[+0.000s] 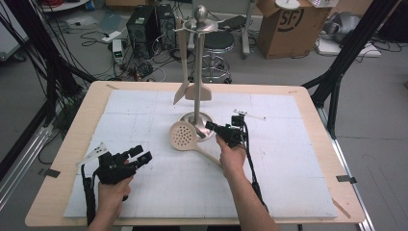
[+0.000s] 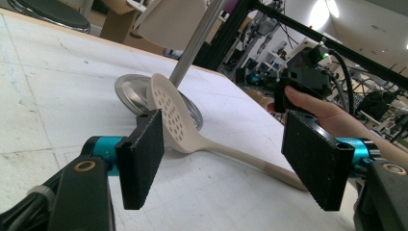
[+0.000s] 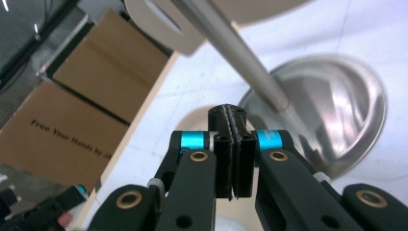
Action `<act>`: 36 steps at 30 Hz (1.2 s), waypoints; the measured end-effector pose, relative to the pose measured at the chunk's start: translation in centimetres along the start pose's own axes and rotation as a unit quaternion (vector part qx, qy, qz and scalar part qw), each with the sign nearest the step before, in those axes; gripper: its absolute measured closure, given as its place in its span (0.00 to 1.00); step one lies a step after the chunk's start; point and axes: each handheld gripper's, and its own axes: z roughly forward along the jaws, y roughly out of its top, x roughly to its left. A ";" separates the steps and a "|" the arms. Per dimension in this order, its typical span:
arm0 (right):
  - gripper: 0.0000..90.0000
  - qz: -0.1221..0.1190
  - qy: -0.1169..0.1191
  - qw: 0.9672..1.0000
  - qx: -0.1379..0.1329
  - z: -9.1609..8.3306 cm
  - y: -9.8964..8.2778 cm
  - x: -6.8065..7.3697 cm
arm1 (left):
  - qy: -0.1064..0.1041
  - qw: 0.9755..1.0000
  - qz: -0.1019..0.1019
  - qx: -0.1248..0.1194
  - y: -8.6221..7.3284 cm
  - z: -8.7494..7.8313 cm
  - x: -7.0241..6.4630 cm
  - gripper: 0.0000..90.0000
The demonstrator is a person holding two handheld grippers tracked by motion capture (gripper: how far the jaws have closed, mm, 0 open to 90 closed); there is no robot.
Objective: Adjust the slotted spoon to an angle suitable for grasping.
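White-padded worktop [image 1: 144, 192]: right gripper [image 1: 211, 126] pinched empty above the slotted spoon [image 1: 183, 134]; left gripper [image 1: 143, 156] waits wide open, empty.

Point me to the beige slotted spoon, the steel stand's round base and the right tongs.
Beige slotted spoon [image 1: 183, 135], high view, perforated bowl.
Steel stand's round base [image 3: 351, 115], right gripper view, shiny dish surface.
Right tongs [image 3: 232, 144], right gripper view, shut jaw tips.
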 end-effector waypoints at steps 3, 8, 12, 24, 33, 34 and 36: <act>1.00 0.004 -0.014 0.999 0.032 0.7 -0.4 -0.4 | 0.000 1.000 0.000 0.000 0.0 0.0 0.0 0.35; 1.00 0.011 -0.029 0.998 0.059 1.3 -0.6 -1.0 | 0.000 1.000 -0.001 0.000 0.0 0.0 0.0 0.35; 1.00 0.033 -0.044 0.996 0.070 1.7 -0.8 -1.7 | 0.000 1.000 0.001 0.000 0.0 0.0 0.0 0.36; 1.00 0.080 -0.071 0.986 0.131 3.2 -1.6 -3.0 | -0.003 1.000 -0.004 0.002 -0.1 0.0 0.2 0.36; 1.00 0.082 -0.078 0.980 0.164 4.3 -2.2 -2.8 | -0.004 1.000 -0.008 0.002 -0.1 0.0 0.2 0.36; 1.00 0.079 -0.082 0.979 0.168 4.4 -2.3 -2.8 | -0.004 1.000 -0.009 0.001 -0.1 0.0 0.2 0.36; 1.00 0.080 -0.078 0.979 0.170 4.4 -2.3 -2.8 | -0.004 1.000 -0.009 -0.001 -0.1 0.0 0.3 0.36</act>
